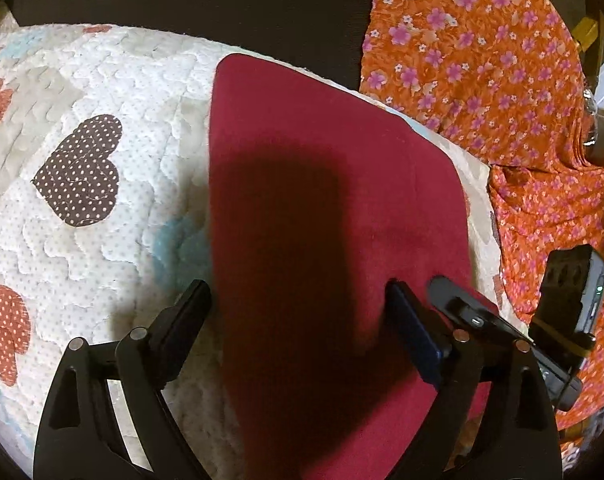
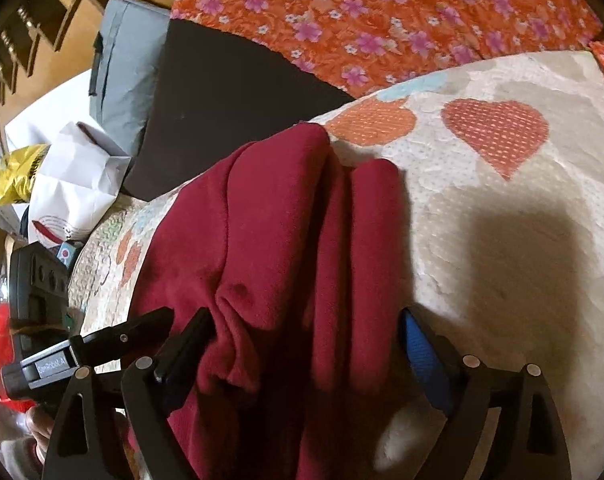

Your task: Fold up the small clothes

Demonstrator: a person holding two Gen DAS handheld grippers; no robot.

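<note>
On the cream quilted bedspread with orange, brown-dotted and pale blue heart patches (image 1: 101,92), we find the dark red fleece garment (image 1: 322,200) lying as a long smooth band that runs away from our left gripper (image 1: 297,296). We hold that gripper's jaws wide apart above the near end of the cloth: the left finger hangs over bare quilt just beside the red edge, the right finger over the red fabric itself. Neither grips anything. Its shadow falls dark across the middle of the garment.

From the right wrist view, the same red garment (image 2: 277,248) looks bunched, with deep lengthwise folds and a puckered crease close to our right gripper (image 2: 304,326). Its jaws also stand spread, one finger on each side of the bunched cloth, the blue pad (image 2: 422,356) showing on the right finger. We cannot tell whether the fingers touch the fabric.

Beyond the quilt lies an orange cloth printed with purple flowers (image 1: 482,60), and beside it a flat black surface (image 2: 221,92). Farther left in the right wrist view sit a grey cushion (image 2: 125,60), a white paper bag (image 2: 73,184) and a yellow packet (image 2: 17,172).
</note>
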